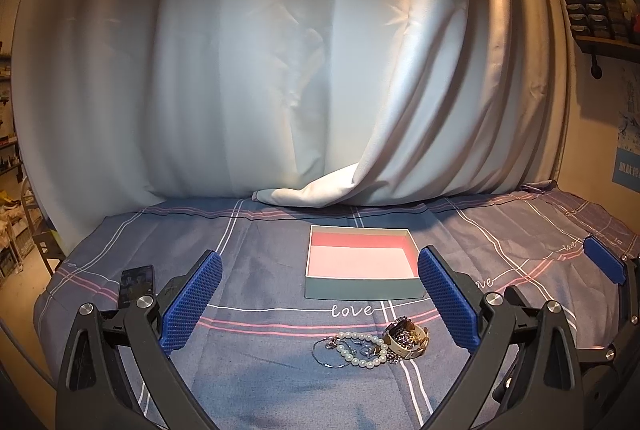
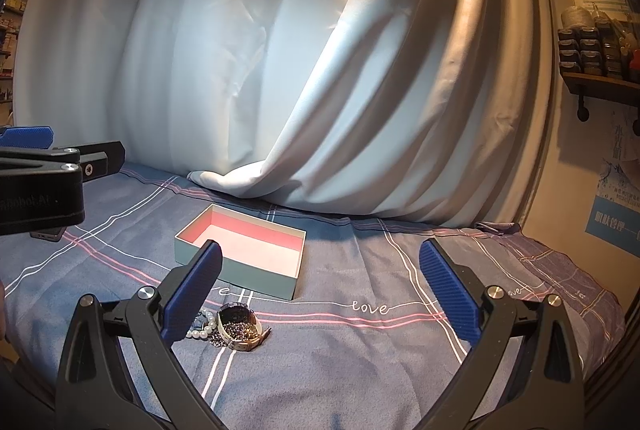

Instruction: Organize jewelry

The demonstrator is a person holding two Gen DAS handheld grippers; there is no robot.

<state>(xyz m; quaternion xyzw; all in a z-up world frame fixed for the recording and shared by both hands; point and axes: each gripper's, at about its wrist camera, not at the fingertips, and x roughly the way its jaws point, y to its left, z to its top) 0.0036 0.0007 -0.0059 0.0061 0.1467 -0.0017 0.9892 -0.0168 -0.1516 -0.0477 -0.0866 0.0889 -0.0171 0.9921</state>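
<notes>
A small pile of jewelry lies on the blue plaid cloth: a pearl bracelet, thin metal hoop rings and a gold watch with a chain on it. Behind it stands an open box with a pink inside, holding nothing. My left gripper is open, above the cloth, with the pile between and just ahead of its blue fingers. My right gripper is open, to the right of the pile; the watch and pearls sit by its left finger, the box beyond.
A phone lies on the cloth at the left. A grey curtain hangs behind the table, its hem resting on the cloth. A wall shelf with small items is at the right. The other gripper's body shows at left.
</notes>
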